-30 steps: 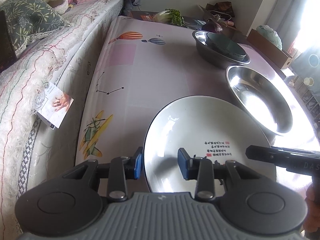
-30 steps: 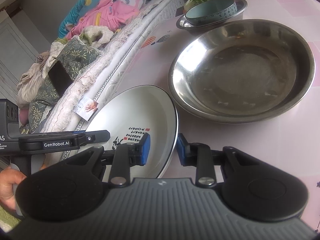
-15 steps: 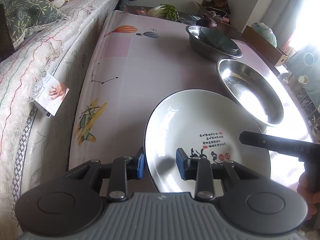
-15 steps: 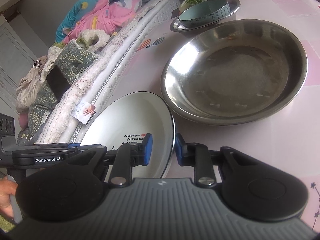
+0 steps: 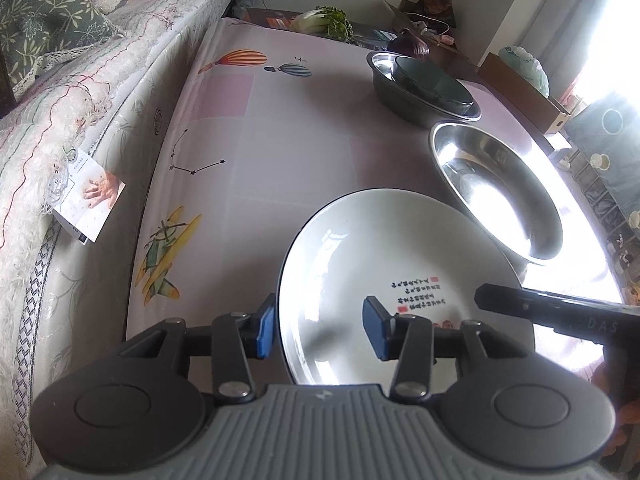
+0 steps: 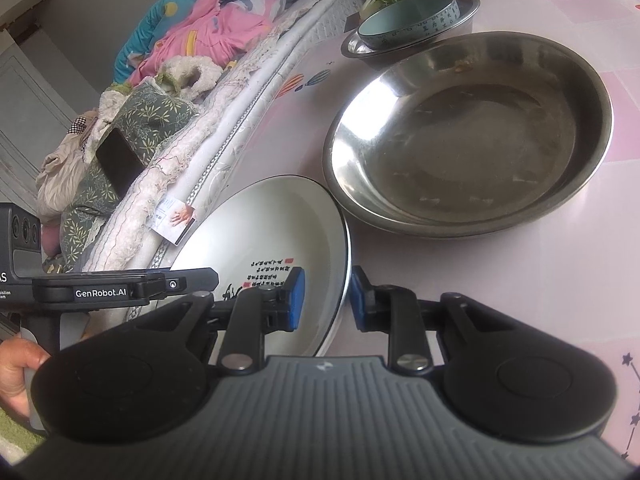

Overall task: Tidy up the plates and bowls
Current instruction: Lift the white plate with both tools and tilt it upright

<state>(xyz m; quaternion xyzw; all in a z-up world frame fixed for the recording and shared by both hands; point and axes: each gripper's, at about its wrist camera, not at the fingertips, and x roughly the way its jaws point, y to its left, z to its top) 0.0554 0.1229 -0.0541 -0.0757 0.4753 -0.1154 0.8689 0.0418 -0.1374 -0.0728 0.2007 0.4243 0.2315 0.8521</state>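
Note:
A white plate (image 5: pixel 380 248) (image 6: pixel 280 224) with a black rim and red-and-black calligraphy sits at the near end of the pink tablecloth (image 5: pixel 288 128). My left gripper (image 5: pixel 320 333) straddles the plate's left rim. Its jaws are opening: the outer pad is beside the rim and the inner pad stands clear over the plate's face. My right gripper (image 6: pixel 327 300) is shut on the plate's right rim, one blue pad on each side. I cannot tell whether the plate rests on the cloth.
A wide steel basin (image 5: pixel 500 184) (image 6: pixel 468 132) lies just beyond the plate. Farther back, a smaller steel bowl (image 5: pixel 404 98) (image 6: pixel 360 46) holds a teal ceramic bowl (image 5: pixel 432 80) (image 6: pixel 412 16). A bed with piled bedding (image 5: pixel 60 80) (image 6: pixel 168 100) borders the table's left side.
The left jaws narrowed a little, then spread wider than before around the plate's left rim. The right jaws drew slightly closer on the right rim. Neither hand shifted noticeably.

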